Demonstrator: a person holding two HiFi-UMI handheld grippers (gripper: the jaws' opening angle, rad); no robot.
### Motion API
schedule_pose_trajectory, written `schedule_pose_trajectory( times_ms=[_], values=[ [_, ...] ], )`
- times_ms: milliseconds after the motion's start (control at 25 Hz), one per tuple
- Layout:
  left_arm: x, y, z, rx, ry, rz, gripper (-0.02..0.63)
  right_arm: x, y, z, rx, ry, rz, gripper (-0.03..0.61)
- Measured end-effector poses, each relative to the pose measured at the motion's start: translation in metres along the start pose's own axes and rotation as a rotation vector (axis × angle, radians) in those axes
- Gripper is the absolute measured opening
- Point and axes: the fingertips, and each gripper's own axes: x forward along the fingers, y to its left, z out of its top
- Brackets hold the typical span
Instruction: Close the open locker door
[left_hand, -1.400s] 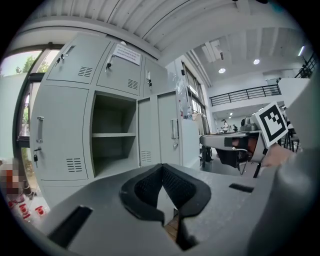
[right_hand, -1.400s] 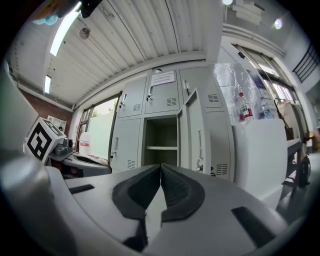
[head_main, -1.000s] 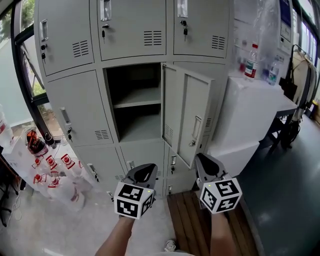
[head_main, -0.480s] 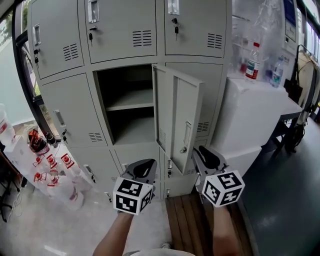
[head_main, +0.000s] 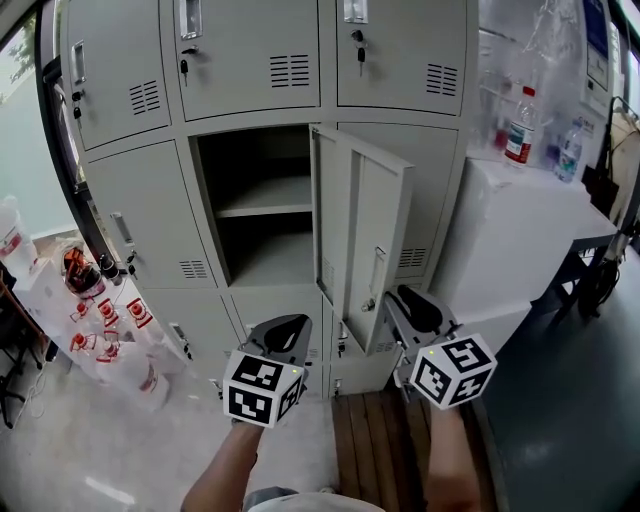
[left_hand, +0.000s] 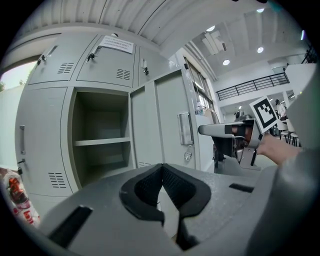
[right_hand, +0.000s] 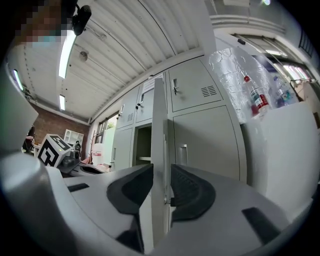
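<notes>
This looks like a staff locker corner of a workshop-style hall. A bank of grey steel lockers (head_main: 250, 60) with vents and keyed latches fills one wall. Overhead, a ribbed metal ceiling (right_hand: 150, 35) carries strip lights (right_hand: 65, 50). A brick wall (right_hand: 40, 122) and a railed upper gallery (left_hand: 255, 84) lie beyond.

White cabinet (head_main: 510, 235); dark floor (head_main: 575, 400); wooden boards (head_main: 375, 450)

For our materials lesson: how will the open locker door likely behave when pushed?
The door looks like thin sheet metal, so probably stiff yet light. Hinged beside the opening, it should swing, not slide. Its smooth paint may be slippery.
</notes>
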Motion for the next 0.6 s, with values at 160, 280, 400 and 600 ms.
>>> schedule_pose_trajectory(
  times_ms=[160, 280, 400, 600],
  values=[
    [0.000, 0.009, 0.000, -0.011, -0.006, 0.021, 0.006, 0.004, 0.001, 0.000, 0.008, 0.000, 0.045, 0.092],
    [0.001, 0.016, -0.001, -0.014, -0.008, 0.034, 0.006, 0.005, -0.001, 0.000, 0.014, 0.002, 0.065, 0.092],
    [0.001, 0.019, -0.005, -0.019, -0.002, 0.041, 0.006, 0.006, 0.002, 0.000, 0.014, 0.004, 0.086, 0.092],
    [-0.002, 0.022, -0.010, -0.031, 0.008, 0.052, 0.006, 0.011, 0.022, 0.001, 0.005, 0.000, 0.165, 0.092]
  ],
)
